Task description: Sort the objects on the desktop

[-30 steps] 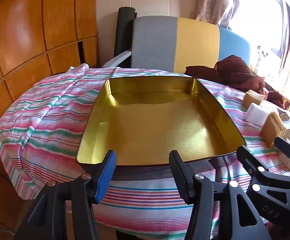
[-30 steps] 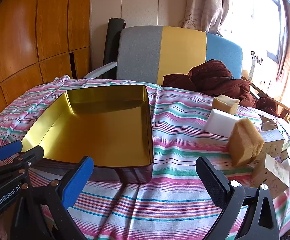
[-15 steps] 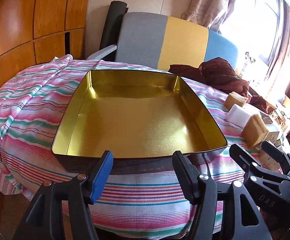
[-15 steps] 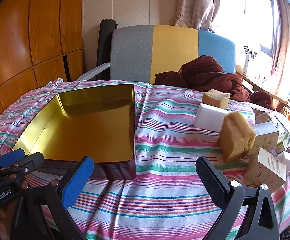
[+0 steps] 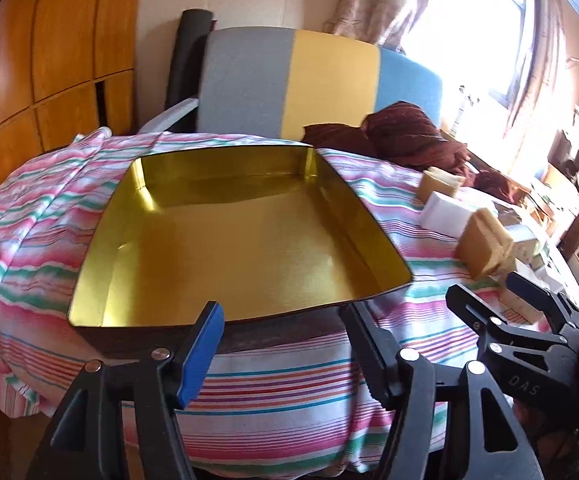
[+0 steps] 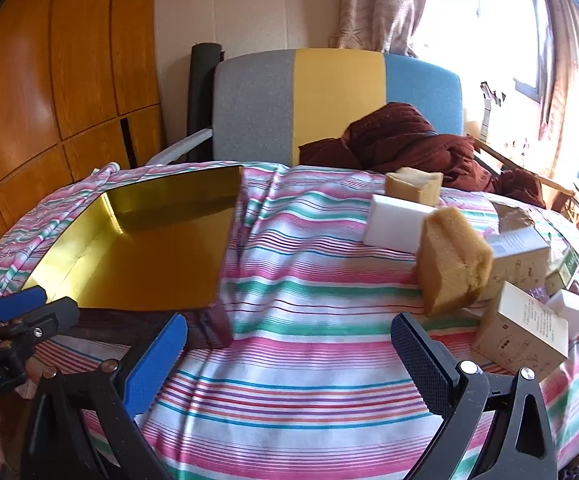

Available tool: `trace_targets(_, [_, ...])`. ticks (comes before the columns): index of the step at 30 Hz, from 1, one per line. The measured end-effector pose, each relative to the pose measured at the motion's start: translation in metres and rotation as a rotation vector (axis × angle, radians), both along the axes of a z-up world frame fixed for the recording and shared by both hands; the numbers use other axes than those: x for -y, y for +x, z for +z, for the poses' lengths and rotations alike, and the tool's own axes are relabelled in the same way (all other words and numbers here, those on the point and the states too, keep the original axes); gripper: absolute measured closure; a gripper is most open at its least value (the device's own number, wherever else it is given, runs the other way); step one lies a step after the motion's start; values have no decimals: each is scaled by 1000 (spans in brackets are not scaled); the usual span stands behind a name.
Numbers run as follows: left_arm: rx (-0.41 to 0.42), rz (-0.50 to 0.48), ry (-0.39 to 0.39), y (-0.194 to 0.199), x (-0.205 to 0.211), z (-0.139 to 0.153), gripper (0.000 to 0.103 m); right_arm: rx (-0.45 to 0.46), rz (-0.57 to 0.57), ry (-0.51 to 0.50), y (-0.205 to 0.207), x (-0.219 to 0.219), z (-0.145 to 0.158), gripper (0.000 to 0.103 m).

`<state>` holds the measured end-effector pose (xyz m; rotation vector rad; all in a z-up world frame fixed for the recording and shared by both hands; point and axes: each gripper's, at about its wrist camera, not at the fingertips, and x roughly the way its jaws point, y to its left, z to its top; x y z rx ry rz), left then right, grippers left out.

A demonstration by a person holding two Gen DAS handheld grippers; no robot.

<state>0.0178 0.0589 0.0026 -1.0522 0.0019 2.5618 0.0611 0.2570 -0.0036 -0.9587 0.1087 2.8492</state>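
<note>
We see the gold tin [image 5: 245,248] lying bare inside on the striped counter [image 6: 309,360], with sponges [image 6: 451,258] and cartons [image 6: 523,334] clustered well apart to its right. Our left tongs [image 5: 285,344] and right tongs [image 6: 289,360] gape wide, holding nothing. We should squeeze a sponge gently. Sunlit window behind.

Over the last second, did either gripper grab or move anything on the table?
No. Both cameras' views shifted as the grippers moved, but the left gripper and right gripper stayed open and empty. The gold tin, sponges and boxes kept their places.
</note>
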Motion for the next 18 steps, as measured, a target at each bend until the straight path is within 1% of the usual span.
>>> trace_targets(5, [21,-119,10,0,-31,1,32,3,-40,-52,13,-39,-6,0])
trace_targets(8, [28,-189,-7,0,-53,1,32,-5,-67,-84,25,-66,-8,0])
trace_targets(15, [25,-342,-14,-6,-107,10,32,-68,-158,-140,58,-131,-2,0])
trace_targets(18, [58,-394,-1,-14,-134,12,32,-94,-201,-151,70,-157,1,0])
